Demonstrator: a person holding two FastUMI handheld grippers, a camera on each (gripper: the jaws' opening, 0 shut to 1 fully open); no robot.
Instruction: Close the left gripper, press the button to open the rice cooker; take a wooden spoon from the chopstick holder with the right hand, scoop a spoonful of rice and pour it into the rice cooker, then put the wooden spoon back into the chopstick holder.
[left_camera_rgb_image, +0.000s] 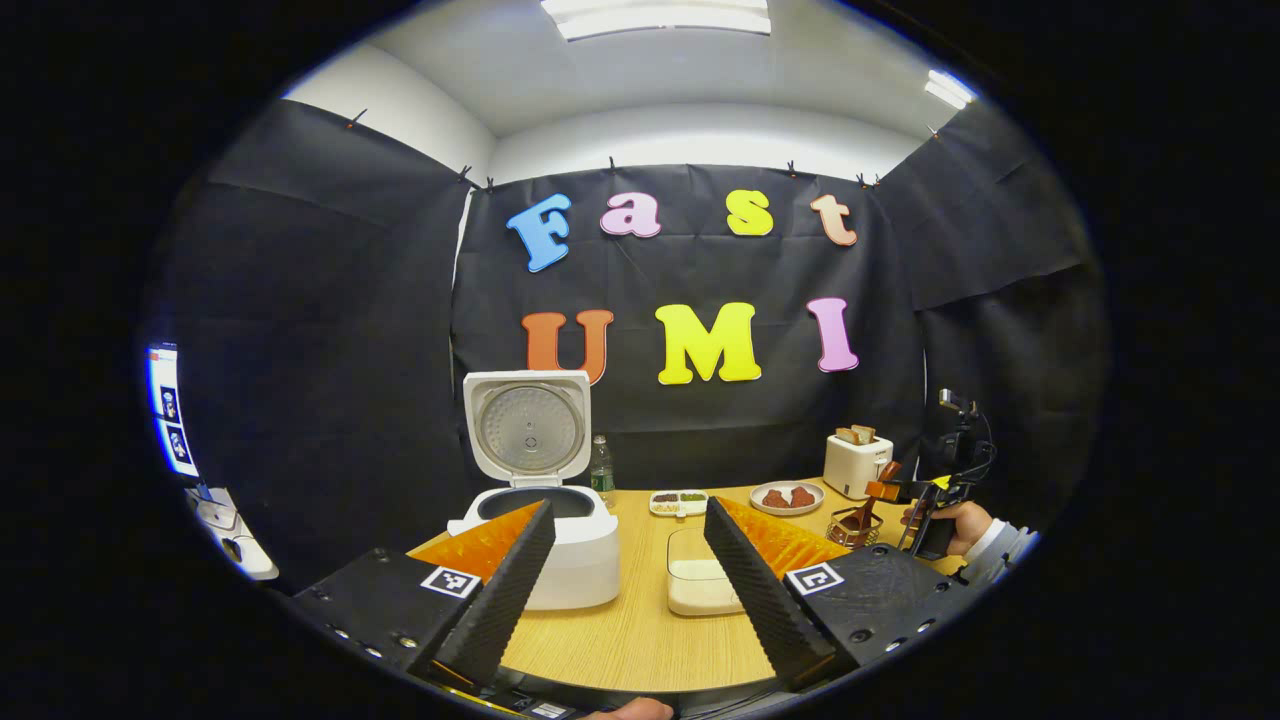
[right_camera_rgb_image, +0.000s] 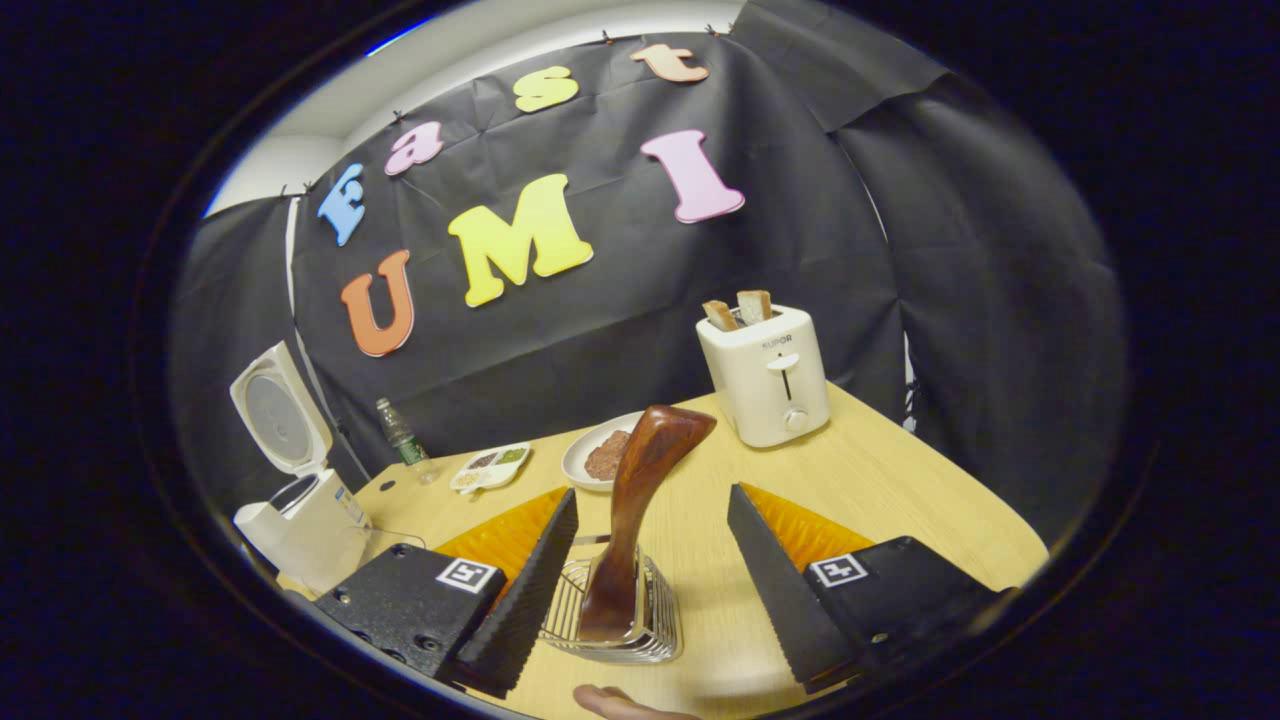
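The white rice cooker (left_camera_rgb_image: 575, 555) stands at the left of the wooden table with its lid (left_camera_rgb_image: 528, 425) swung up; it also appears at far left as rice cooker (right_camera_rgb_image: 300, 515). My left gripper (left_camera_rgb_image: 630, 506) is open, hovering in front of it with nothing between its fingers. A shallow white rice container (left_camera_rgb_image: 697, 585) lies just right of the cooker. A dark wooden spoon (right_camera_rgb_image: 645, 490) stands leaning in the wire chopstick holder (right_camera_rgb_image: 640, 625). My right gripper (right_camera_rgb_image: 653, 493) is open, one finger either side of the spoon, not touching it. The right gripper (left_camera_rgb_image: 905, 490) also shows above the holder (left_camera_rgb_image: 853, 527).
A white toaster (right_camera_rgb_image: 768, 375) with bread slices stands at the back right. A plate (right_camera_rgb_image: 583, 455) with brown food, a small divided dish (right_camera_rgb_image: 490, 466) and a plastic bottle (right_camera_rgb_image: 400, 435) sit along the back. A hand (left_camera_rgb_image: 955, 525) holds the right gripper.
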